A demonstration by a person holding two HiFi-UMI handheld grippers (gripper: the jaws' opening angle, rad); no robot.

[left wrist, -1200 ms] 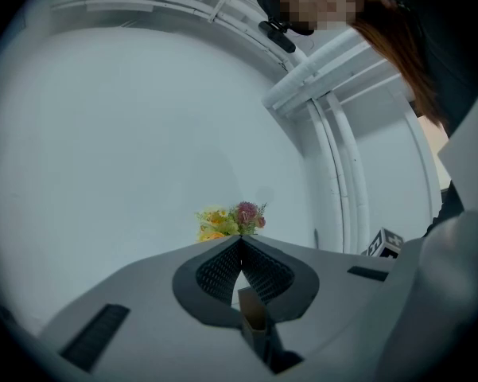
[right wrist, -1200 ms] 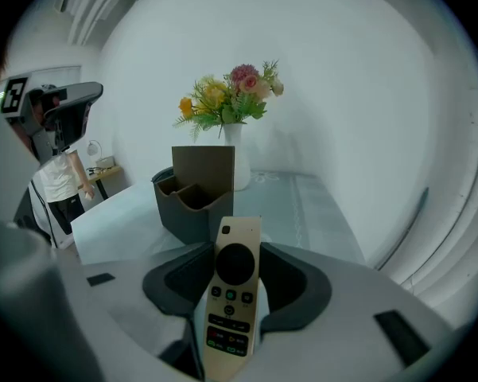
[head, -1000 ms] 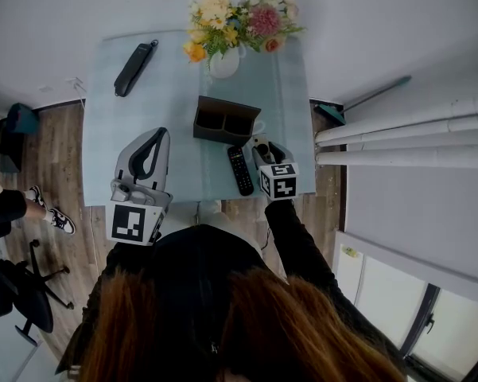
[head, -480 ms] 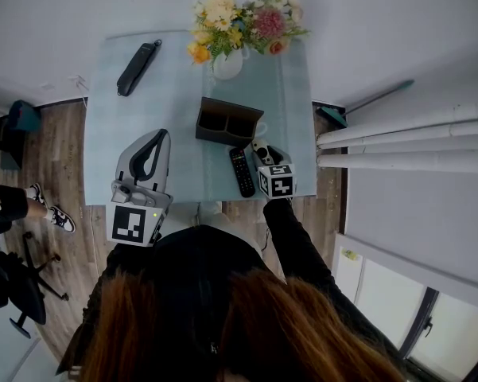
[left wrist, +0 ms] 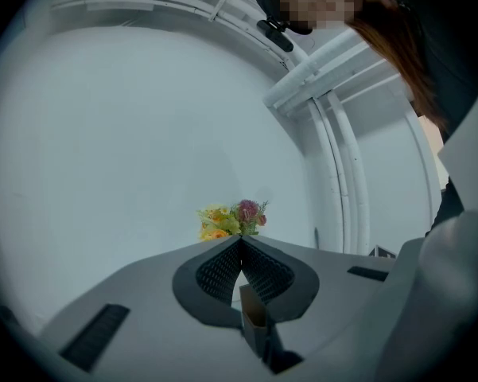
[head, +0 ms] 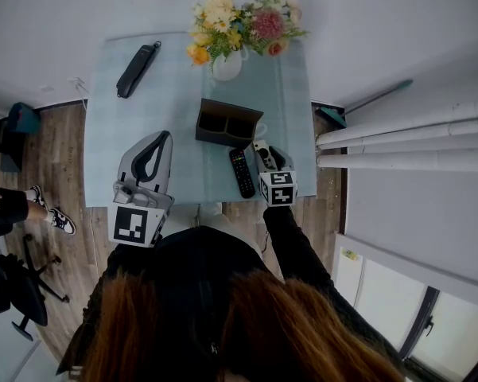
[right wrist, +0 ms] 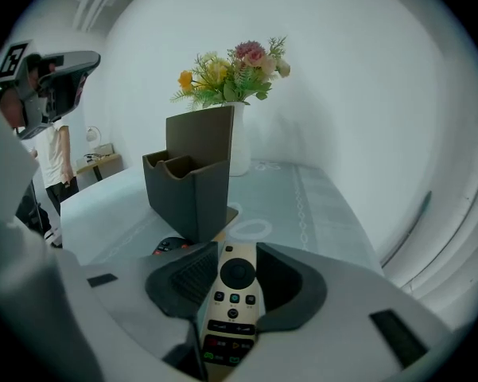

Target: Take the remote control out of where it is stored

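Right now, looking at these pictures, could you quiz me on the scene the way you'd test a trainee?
1. True or false: the left gripper has a remote control in its jaws.
2. What sits between the jaws of the right gripper? A) a flower B) a gold remote control C) a pen
3. Fill in: in the head view, the black remote control lies on the table just ___ of the right gripper.
Key: 1 false: those jaws are shut on nothing. 2 B: the jaws have just been closing and press on it. 3 left.
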